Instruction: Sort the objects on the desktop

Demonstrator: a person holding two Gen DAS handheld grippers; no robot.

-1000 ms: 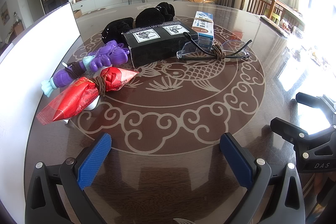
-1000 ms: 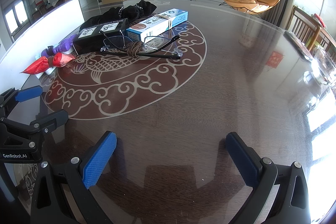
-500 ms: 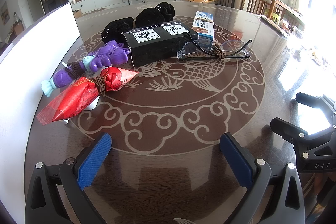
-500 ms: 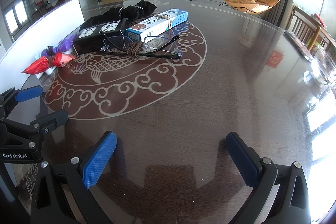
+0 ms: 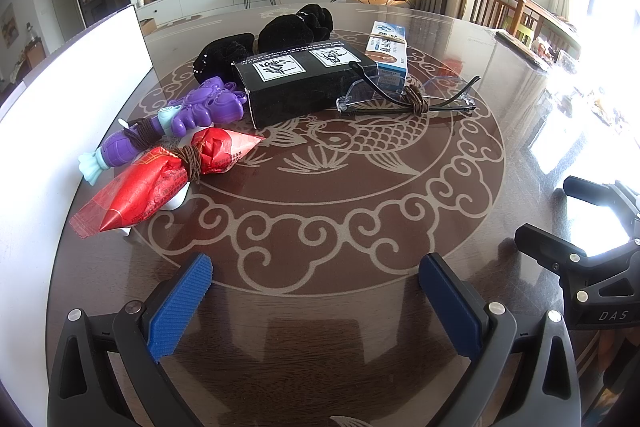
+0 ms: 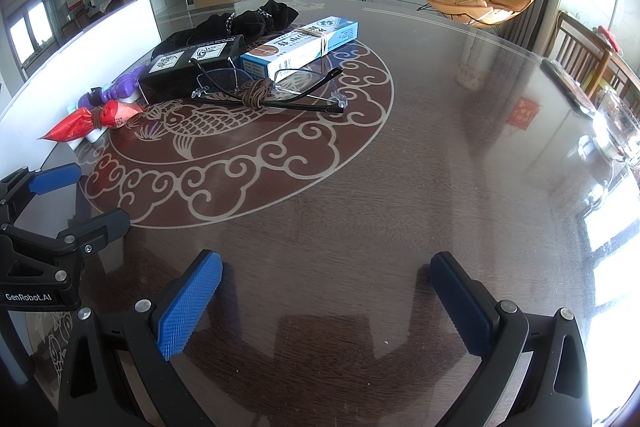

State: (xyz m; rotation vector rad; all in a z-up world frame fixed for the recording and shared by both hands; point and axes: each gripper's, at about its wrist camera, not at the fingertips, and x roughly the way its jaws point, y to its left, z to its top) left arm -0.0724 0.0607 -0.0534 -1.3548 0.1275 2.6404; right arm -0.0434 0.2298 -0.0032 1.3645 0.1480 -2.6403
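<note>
1. The objects to sort lie grouped on the far left part of the round counter (image 5: 320, 307), over its fish-and-cloud inlay.
2. A black box (image 5: 308, 83) sits in the middle of the group, with a blue-and-white carton (image 5: 388, 47) just beside it on its right.
3. Clear glasses (image 5: 408, 97) bound with brown cord lie in front of both.
4. A purple toy (image 5: 180, 115) and a red packet (image 5: 160, 183), each wrapped in cord, lie left of the box, near a white board (image 5: 60, 107).
5. Black fabric items (image 5: 296, 27) rest behind the box.
6. The left gripper (image 5: 316, 271) hovers well short of the group, jaws spread wide and empty.
7. The right gripper (image 6: 326, 267) is likewise spread and empty, over bare counter.
</note>
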